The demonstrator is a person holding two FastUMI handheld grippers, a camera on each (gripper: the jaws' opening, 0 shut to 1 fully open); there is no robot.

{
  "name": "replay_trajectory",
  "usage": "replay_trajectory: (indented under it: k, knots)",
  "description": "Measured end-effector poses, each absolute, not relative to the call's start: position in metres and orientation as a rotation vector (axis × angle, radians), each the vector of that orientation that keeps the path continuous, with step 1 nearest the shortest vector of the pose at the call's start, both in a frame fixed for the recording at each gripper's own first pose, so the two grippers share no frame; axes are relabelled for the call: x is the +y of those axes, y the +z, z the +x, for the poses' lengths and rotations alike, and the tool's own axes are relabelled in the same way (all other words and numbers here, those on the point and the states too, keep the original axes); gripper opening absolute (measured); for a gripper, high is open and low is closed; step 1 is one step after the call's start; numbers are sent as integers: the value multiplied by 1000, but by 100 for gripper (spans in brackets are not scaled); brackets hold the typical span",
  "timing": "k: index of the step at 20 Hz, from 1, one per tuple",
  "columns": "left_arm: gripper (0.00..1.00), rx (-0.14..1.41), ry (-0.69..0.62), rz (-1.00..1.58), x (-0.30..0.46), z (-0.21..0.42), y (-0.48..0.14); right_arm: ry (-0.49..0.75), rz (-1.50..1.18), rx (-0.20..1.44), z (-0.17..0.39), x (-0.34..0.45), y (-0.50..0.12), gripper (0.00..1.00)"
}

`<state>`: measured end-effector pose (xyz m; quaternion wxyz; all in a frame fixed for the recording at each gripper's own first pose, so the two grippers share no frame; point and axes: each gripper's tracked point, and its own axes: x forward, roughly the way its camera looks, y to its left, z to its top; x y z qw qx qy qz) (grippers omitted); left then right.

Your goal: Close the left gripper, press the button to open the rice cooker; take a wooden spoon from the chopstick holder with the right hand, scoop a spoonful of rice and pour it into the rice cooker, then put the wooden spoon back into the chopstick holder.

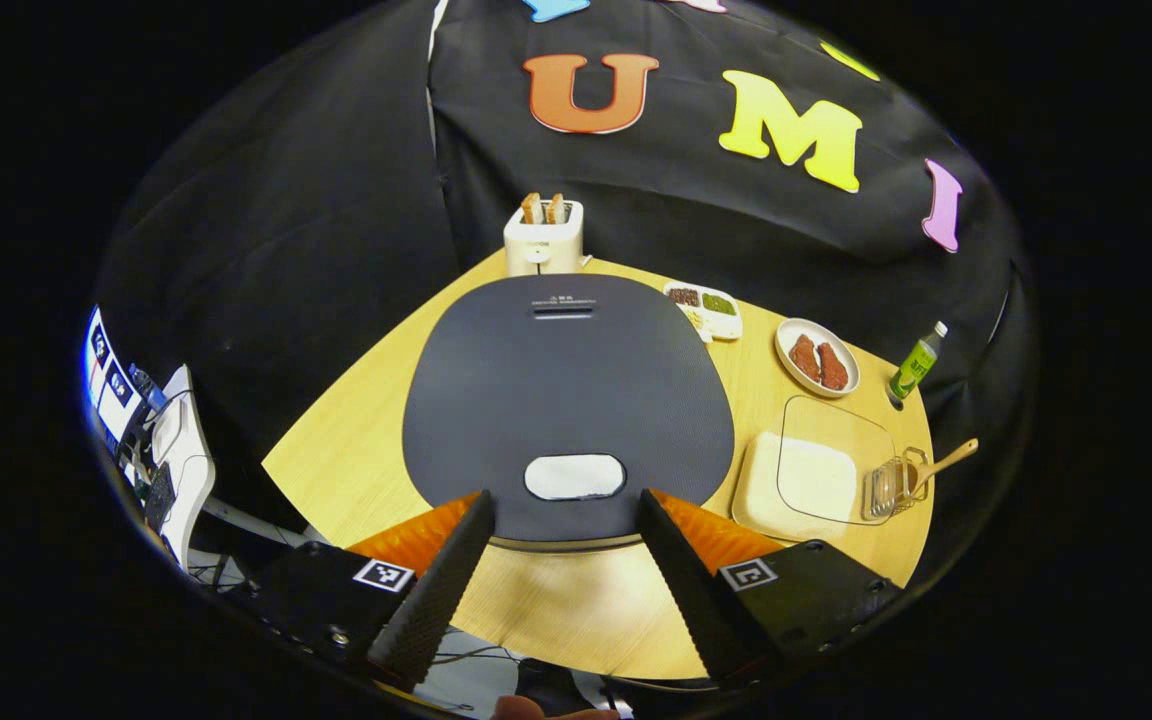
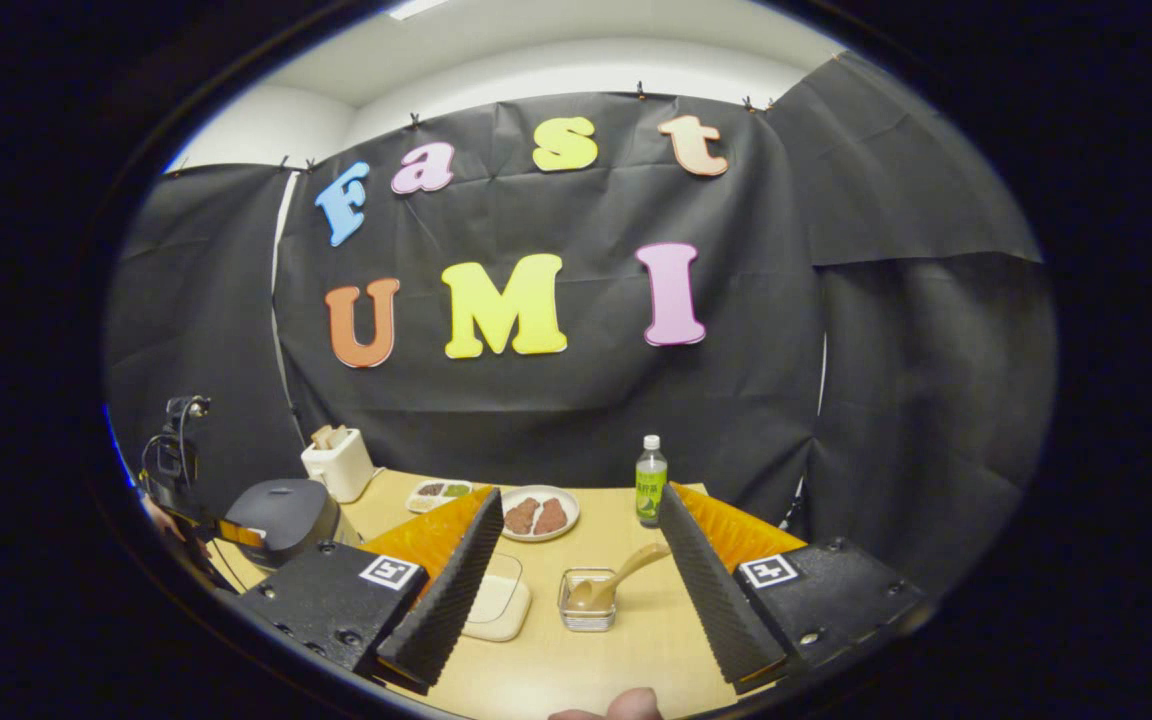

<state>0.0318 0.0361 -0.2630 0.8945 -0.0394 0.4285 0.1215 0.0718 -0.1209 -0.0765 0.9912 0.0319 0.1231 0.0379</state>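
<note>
The dark grey rice cooker (image 1: 566,390) sits with its lid down just beyond my left gripper (image 1: 564,520). Its pale oval button (image 1: 574,476) lies between the open fingers, which hold nothing. In the right gripper view the cooker (image 2: 281,520) stands at the far left. A wooden spoon (image 2: 616,580) leans in the clear chopstick holder (image 2: 586,600) ahead of my right gripper (image 2: 576,545), which is open and apart from it. In the left gripper view the spoon (image 1: 941,465) and holder (image 1: 891,487) are at the right. A white rice container with a clear lid (image 1: 816,475) lies beside them.
A white toaster (image 1: 544,235) with bread stands at the table's back. A tray of beans (image 1: 706,303), a plate of meat (image 1: 816,358) and a green bottle (image 1: 916,365) line the far right. The wooden table (image 1: 356,460) ends close below my left gripper. A fingertip (image 2: 626,705) shows low down.
</note>
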Motion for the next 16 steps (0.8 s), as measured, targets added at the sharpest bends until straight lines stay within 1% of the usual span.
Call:
replay_trajectory:
  k: [2, 5, 8, 11, 14, 16]
  knots:
    - [96, 773, 259, -60, 37, 45, -230, 90, 51, 226, 75, -120, -67, 99]
    - [96, 594, 209, -43, 29, 49, -167, 94, 38, 184, 69, -112, -46, 99]
    - [95, 404, 101, -21, 3, 45, -99, 80, 39, 129, 51, -98, -18, 100]
    - [95, 267, -11, -10, -23, 28, -47, 72, 54, 88, 21, -78, 3, 100]
    - [95, 179, -114, -52, -49, 2, -12, 54, 47, 54, -11, -65, 19, 99]
    - [95, 128, -174, -63, -58, -16, 7, 45, 50, 38, -32, -55, 28, 100]
